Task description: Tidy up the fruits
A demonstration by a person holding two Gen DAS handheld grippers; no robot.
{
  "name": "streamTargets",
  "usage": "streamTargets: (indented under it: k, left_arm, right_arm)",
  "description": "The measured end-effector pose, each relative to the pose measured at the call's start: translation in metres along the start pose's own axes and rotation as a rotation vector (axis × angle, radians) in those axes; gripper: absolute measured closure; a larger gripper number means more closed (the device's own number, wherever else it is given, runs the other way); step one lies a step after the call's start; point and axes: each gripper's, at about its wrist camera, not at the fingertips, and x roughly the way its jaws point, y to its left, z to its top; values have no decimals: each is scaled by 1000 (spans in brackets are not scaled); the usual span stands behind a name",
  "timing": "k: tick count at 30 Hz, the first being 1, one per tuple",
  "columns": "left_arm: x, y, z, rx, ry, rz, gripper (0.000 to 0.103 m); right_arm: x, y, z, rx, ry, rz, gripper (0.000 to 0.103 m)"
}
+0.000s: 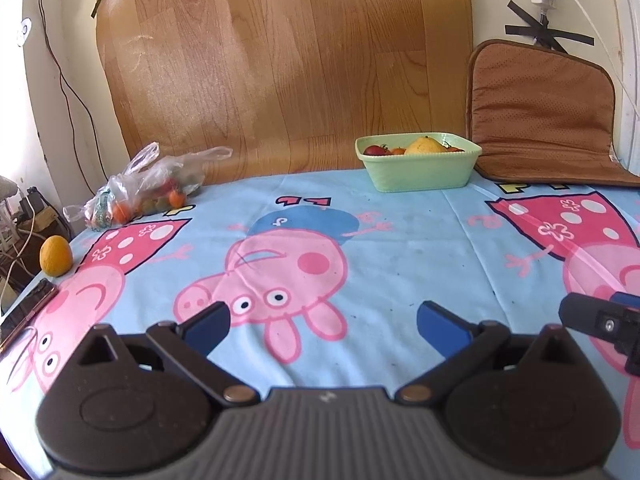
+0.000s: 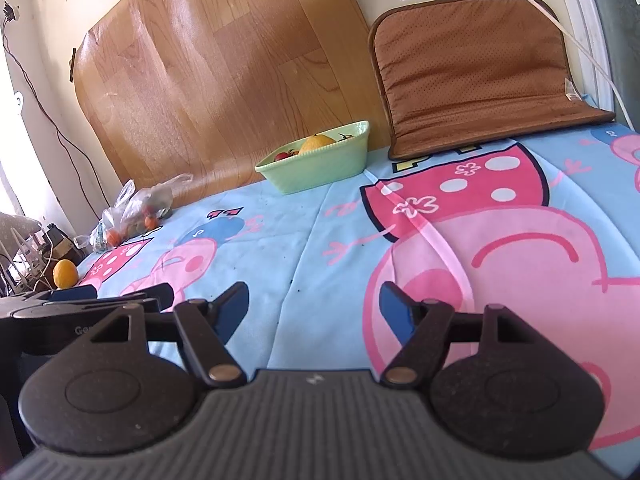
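Note:
A pale green dish [image 1: 420, 174] [image 2: 320, 168] stands at the back of the table and holds a yellow fruit [image 1: 425, 146] [image 2: 316, 143] and small red and orange fruits. A clear plastic bag [image 1: 140, 190] [image 2: 134, 210] with small orange, red and green fruits lies at the back left. A loose yellow-orange fruit [image 1: 56, 256] [image 2: 65, 273] sits at the left edge. My left gripper [image 1: 322, 322] is open and empty above the cloth. My right gripper [image 2: 314, 306] is open and empty; part of it shows in the left wrist view [image 1: 600, 320].
A Peppa Pig tablecloth [image 1: 420, 248] [image 2: 280, 256] covers the table. A wood-pattern sheet [image 1: 288, 60] and a brown cushion [image 1: 540, 112] [image 2: 472, 68] lean on the back wall. A dark phone-like object [image 1: 28, 310] lies at the left edge. Cables hang on the wall.

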Motion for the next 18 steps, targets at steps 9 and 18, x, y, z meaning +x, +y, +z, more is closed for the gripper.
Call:
streamTargets:
  k: [9,18]
  left_arm:
    - [-3,-1,-2,17,0,9,0]
    - [-2,-1,-3,23,13,2,0]
  right_arm:
    - [-1,0,0,11,1,-5,29]
    - [-2,1,-1,11,2,-7,28]
